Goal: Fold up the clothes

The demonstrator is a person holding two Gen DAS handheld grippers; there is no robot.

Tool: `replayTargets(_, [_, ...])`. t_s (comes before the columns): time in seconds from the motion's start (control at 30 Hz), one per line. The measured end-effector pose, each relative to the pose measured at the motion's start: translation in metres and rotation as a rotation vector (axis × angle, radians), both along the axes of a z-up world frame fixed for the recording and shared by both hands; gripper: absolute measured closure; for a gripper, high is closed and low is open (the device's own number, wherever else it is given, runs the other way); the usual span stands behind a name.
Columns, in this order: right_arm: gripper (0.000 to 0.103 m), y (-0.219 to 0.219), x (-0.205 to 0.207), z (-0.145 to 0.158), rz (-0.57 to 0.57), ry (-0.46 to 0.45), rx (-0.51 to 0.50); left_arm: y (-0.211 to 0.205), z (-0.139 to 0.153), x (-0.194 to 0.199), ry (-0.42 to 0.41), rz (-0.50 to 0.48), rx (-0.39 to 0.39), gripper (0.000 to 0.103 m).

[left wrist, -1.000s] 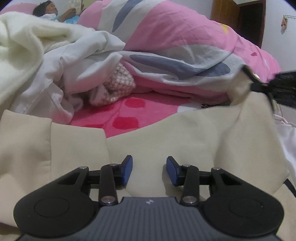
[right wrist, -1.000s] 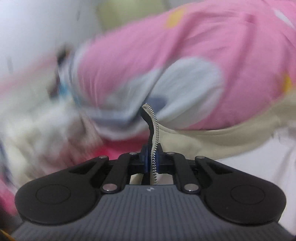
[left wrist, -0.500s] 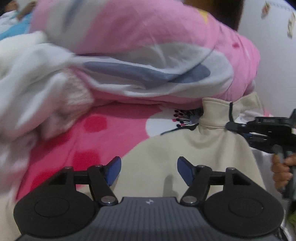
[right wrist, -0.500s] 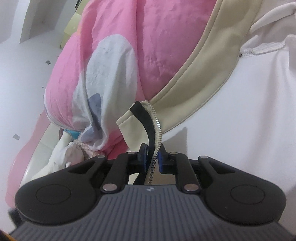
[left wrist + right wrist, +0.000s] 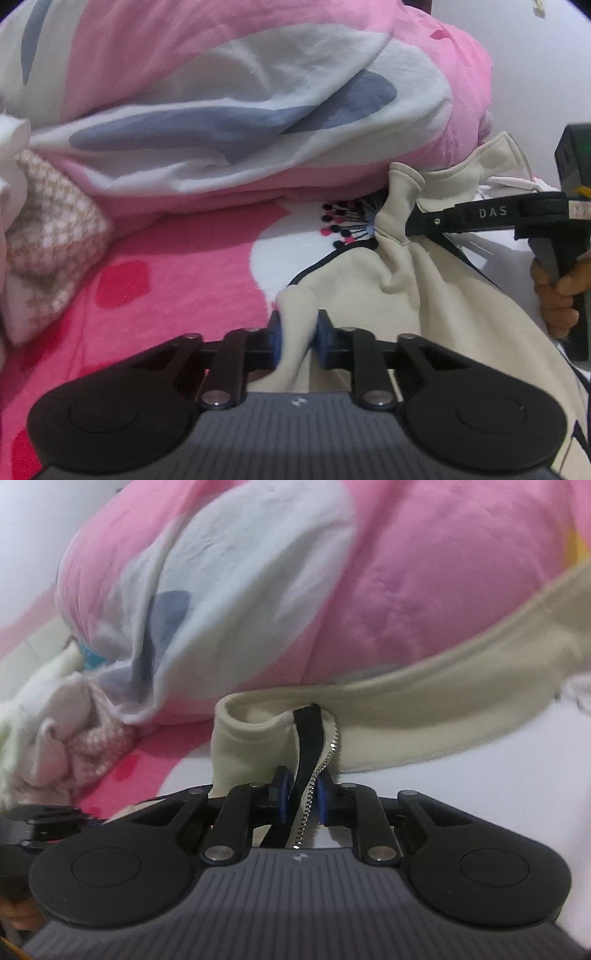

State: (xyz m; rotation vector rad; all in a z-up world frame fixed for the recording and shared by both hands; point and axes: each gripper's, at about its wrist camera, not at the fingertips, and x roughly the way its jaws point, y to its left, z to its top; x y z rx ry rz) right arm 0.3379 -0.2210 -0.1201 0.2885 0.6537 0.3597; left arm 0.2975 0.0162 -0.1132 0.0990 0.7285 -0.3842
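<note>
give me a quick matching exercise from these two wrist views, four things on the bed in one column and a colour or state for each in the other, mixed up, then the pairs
Things
1. cream jacket
2. quilt
3. zipper edge
4. houndstooth garment

Colour or state
A. heaped up at the back, pink with white and blue-grey patches
B. clamped in the right gripper, metal teeth showing
C. crumpled at the left, pink and white check
D. lies on the pink sheet, a fold of it between the pads of the closing left gripper

Pairs: 1-D, 2-A, 3-B, 4-C
</note>
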Motion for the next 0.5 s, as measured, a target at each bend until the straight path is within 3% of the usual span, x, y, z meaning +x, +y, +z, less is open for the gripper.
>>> replayTargets(0.23, [0.09, -0.001, -0.026, 0.012, -0.04, -0.125, -0.103, 0.021, 0.015, -0.017, -0.097, 0.11, -0.086, 0.096])
replayTargets(0.33, [0.09, 0.013, -0.022, 0.012, -0.016, -0.159, -0.168, 0.017, 0.011, -0.016, -0.109, 0.133, -0.029, 0.096])
replayTargets(0.5, [0.086, 0.03, 0.005, -0.001, -0.01, -0.066, -0.258, 0.007, -0.005, -0.003, -0.045, 0.149, 0.047, 0.094])
